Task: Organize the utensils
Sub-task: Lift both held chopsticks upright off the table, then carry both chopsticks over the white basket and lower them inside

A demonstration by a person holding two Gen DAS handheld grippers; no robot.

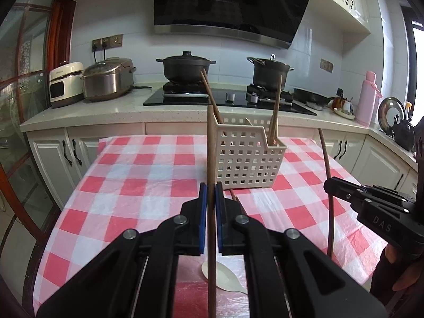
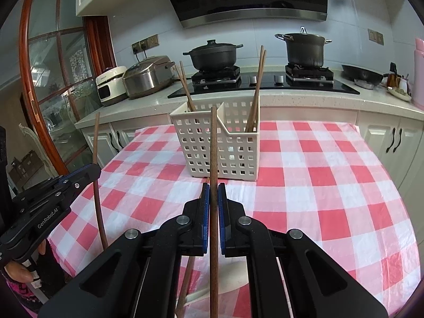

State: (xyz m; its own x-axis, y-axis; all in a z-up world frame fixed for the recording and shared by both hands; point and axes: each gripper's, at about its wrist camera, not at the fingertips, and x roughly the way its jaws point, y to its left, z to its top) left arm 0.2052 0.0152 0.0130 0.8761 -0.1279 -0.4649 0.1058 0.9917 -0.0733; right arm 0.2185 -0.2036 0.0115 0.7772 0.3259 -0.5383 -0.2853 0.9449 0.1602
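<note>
**Both grippers carrying chopsticks, drop into basket pending**

Left gripper [image 1: 211, 196] is clamped on 1 upright chopstick [image 1: 210, 145]; right gripper [image 2: 213, 196] is clamped on another chopstick [image 2: 213, 145]. Both hover above the checked tablecloth [image 2: 331, 185], just in front of the white basket [image 2: 220, 148], which already has chopsticks leaning in both compartments. A white spoon [image 1: 225, 278] lies on the cloth, uncollected. Next move likely needs lifting each stick over the rim, then releasing tip-down.

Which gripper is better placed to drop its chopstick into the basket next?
Marginally right, I'd judge: the right gripper holds its brown wooden chopstick in line with the white perforated plastic basket; the left gripper sits off its left corner.
</note>
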